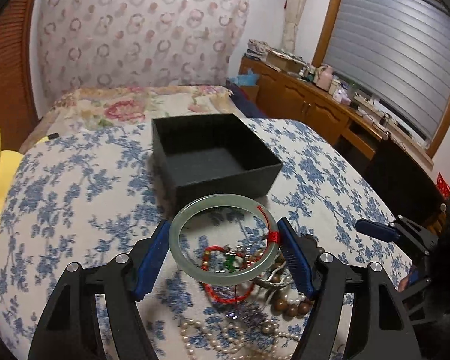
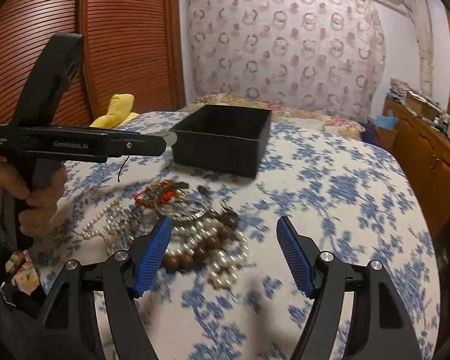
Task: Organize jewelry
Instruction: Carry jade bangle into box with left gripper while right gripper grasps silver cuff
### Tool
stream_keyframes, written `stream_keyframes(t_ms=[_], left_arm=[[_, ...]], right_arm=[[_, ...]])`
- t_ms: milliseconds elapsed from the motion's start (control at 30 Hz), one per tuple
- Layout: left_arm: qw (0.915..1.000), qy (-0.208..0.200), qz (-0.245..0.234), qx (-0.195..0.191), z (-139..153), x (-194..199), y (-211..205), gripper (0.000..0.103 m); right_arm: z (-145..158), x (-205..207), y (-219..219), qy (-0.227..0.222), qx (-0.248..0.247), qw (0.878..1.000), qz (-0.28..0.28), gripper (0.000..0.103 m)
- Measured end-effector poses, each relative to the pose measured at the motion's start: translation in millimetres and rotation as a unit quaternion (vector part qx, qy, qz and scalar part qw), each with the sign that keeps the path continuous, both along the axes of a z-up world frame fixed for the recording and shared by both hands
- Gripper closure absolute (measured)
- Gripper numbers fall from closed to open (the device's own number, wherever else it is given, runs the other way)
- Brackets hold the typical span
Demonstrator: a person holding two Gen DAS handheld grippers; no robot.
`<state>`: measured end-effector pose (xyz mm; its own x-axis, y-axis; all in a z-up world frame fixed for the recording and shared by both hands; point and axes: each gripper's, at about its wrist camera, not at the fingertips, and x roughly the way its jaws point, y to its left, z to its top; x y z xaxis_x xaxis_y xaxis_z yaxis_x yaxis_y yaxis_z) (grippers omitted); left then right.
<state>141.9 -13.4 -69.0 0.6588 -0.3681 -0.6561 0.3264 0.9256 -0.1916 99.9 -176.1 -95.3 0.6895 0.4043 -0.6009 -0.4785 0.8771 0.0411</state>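
My left gripper is shut on a pale green jade bangle with a red cord knot, held above the jewelry pile, just in front of the open black box. In the right wrist view the left gripper shows from the side, with a bit of the bangle at its tip, left of the black box. The jewelry pile of pearl strands, brown wooden beads and red cords lies on the blue-flowered cloth. My right gripper is open and empty, just right of the pile.
The table wears a white cloth with blue flowers. A yellow cushion lies at the left. A bed with a floral cover is behind. A wooden cabinet with clutter runs along the right wall.
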Motion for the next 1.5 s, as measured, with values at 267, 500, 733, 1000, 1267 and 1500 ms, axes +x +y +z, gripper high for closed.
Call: stream_keyframes(t_ms=[267,500,733,1000,1267,1500], left_arm=[[0.9996,-0.013,0.023,-0.002,5,-8,23,0.034],[0.9995,-0.011,0.030,-0.005,2,-10,31,0.034],[0.9995,-0.008,0.031,0.000,-4,-10,32,0.034],[0.9994,-0.011,0.032,0.003,-4,-7,33,0.034],[0.9991,-0.028,0.030,0.010,9,11,26,0.034],[0.9984,-0.039,0.025,0.034,19,43,5,0.034]], right_arm=[[-5,38,33,0.035,-0.008,0.998,0.055,0.021],[-14,59,58,0.064,-0.032,0.993,0.096,0.021],[-24,66,72,0.080,-0.056,0.990,0.107,0.026],[-19,59,72,0.062,-0.067,0.989,0.115,0.040],[14,74,43,0.026,-0.040,0.996,0.082,0.040],[40,108,18,-0.001,-0.037,0.998,0.047,0.040]])
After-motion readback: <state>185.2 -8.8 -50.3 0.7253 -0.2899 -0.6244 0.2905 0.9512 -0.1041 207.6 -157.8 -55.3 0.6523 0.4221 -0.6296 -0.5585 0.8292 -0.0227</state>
